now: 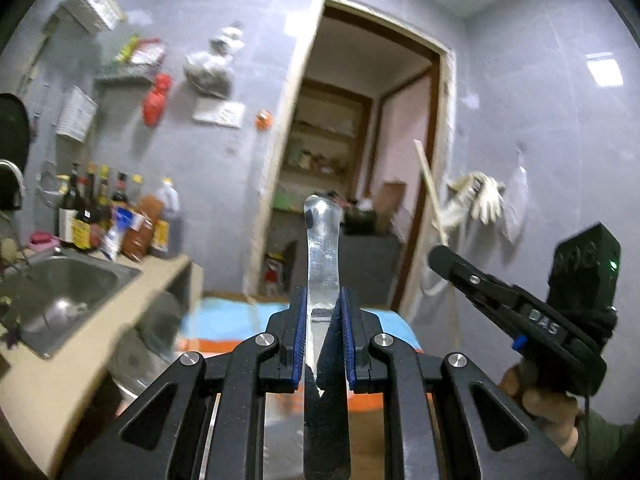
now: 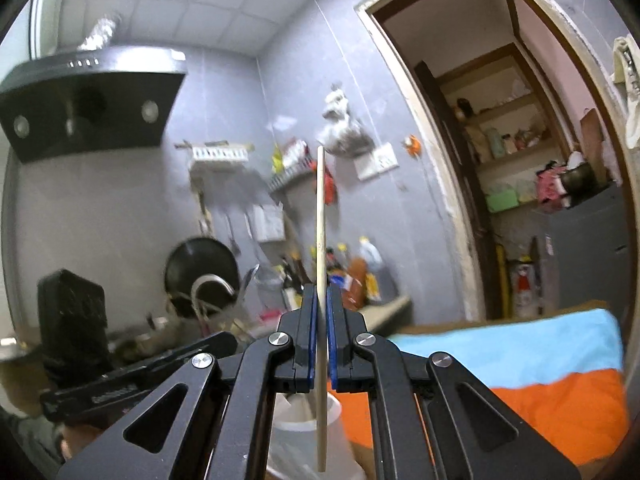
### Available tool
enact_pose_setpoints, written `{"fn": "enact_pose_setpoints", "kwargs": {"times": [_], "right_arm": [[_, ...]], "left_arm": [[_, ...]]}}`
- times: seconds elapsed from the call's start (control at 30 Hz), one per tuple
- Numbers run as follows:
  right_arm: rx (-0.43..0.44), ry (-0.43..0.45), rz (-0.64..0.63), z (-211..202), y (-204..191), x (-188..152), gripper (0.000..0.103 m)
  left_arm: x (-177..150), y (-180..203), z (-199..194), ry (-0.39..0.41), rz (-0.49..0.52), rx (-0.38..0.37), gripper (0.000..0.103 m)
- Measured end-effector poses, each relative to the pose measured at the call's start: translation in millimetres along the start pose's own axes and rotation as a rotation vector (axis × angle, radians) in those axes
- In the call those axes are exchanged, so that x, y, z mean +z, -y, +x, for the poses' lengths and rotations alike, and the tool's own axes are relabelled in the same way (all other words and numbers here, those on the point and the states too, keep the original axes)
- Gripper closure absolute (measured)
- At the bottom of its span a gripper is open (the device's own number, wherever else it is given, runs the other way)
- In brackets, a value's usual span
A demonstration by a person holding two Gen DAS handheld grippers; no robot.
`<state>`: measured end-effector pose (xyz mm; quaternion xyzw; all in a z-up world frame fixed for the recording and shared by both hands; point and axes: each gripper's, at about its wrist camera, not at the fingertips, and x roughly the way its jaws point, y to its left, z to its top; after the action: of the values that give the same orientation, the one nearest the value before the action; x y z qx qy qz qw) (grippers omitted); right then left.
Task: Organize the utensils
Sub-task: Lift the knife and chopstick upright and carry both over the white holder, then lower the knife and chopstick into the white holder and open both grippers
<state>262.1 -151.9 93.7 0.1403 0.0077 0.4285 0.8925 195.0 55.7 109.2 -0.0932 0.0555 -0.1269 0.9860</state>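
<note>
My left gripper [image 1: 323, 312] is shut on a shiny metal utensil handle [image 1: 322, 256] that points up and away; its lower end runs down between the fingers out of sight. My right gripper [image 2: 319, 312] is shut on a pale wooden chopstick [image 2: 320, 216] held upright, its lower end hanging over a white plastic cup [image 2: 308, 432] below the fingers. The right gripper also shows in the left wrist view [image 1: 532, 312], with the chopstick [image 1: 430, 188] rising from it. The left gripper also shows at the lower left of the right wrist view [image 2: 132, 376].
A blue and orange cloth [image 2: 540, 364] covers the surface below. A steel sink [image 1: 60, 296] and several sauce bottles [image 1: 100, 216] stand on the counter at left. A black wok [image 2: 200, 268], a range hood [image 2: 88, 100] and an open doorway [image 1: 352, 152] lie beyond.
</note>
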Motion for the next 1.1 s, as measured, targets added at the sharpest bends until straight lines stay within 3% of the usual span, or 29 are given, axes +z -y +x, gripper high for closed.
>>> {"fn": "enact_pose_setpoints", "kwargs": {"times": [0.2,0.53,0.93,1.1], "right_arm": [[0.045,0.036,0.058,36,-6,-8,0.1],[-0.001,0.084,0.047,60,-1,-43,0.1],[-0.047,0.085,-0.04,67,-2,-63,0.1],[-0.051,0.097,-0.079,64,-9,-66,0.1]], "left_arm": [[6,-64,0,0.073,-0.112,0.06,0.09],[-7,-128,-6,0.245,-0.268,0.055,0.09],[-19,-116,-9,0.359,-0.204,0.168,0.09],[-25,-108,-4,0.358,-0.154,0.18,0.09]]}}
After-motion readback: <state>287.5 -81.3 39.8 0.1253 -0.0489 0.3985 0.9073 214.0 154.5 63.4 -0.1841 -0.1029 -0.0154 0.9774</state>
